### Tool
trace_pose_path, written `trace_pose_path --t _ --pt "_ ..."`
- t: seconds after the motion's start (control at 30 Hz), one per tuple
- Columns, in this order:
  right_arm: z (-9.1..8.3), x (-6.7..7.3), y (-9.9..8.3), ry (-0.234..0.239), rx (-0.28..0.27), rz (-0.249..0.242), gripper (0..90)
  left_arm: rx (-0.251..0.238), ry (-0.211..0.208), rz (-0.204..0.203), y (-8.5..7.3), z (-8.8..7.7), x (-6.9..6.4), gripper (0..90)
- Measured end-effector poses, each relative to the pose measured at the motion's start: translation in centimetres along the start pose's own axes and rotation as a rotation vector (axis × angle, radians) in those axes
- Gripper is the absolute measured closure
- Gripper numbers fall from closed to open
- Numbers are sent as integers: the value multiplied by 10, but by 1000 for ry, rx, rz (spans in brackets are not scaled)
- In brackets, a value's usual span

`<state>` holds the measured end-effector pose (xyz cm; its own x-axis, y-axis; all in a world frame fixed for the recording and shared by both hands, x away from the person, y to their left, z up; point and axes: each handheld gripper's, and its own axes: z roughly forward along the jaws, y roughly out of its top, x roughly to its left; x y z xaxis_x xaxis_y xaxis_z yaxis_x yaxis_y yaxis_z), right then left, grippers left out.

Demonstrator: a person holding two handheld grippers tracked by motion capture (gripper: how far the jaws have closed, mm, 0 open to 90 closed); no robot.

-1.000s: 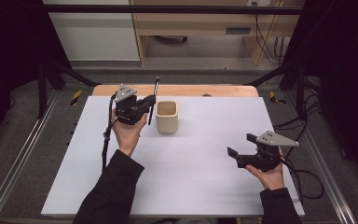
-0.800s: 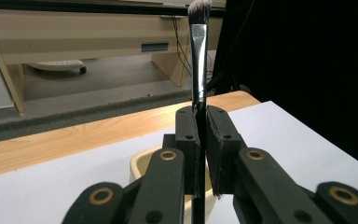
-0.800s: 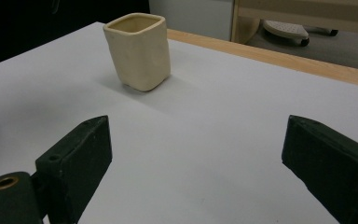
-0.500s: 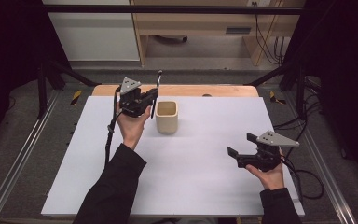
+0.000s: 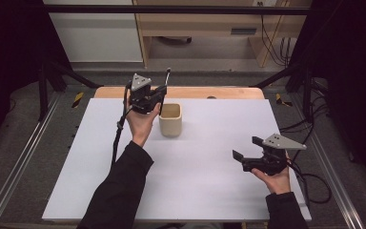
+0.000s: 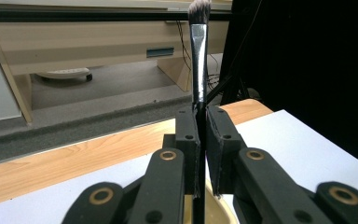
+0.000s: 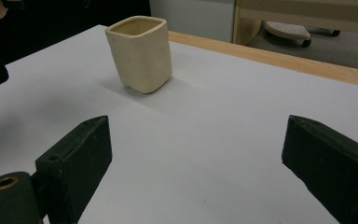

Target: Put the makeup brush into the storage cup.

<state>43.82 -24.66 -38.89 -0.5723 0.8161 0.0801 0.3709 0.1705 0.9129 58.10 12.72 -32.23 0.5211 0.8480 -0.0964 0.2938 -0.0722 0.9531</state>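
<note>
Risk: brush (image 6: 198, 56) is pinched low on its handle, bristles up, so it could pivot or slip and miss the cup (image 5: 170, 119) mouth when lowered. Left gripper (image 5: 158, 93) is clamped tight on the brush, held above the cup's far-left rim. Right gripper (image 5: 242, 149) gapes wide, holding nothing, well apart over the white table (image 5: 209, 191).

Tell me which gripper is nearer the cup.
Left. The left gripper, shut on a brush, is right beside the cup; the right gripper sits well off, open.
</note>
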Motion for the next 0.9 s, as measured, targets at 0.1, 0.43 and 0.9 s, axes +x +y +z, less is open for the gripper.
trace_pose_path --t 0.1,0.43,0.9 --pt "0 0 0 -1 1 0 86 -3 -1 -4 1 2 0 841" --pt "0 -1 0 -2 -5 2 86 -2 7 9 2 16 1 840" --pt "0 -1 0 2 -3 3 86 17 28 7 -7 35 8 841"
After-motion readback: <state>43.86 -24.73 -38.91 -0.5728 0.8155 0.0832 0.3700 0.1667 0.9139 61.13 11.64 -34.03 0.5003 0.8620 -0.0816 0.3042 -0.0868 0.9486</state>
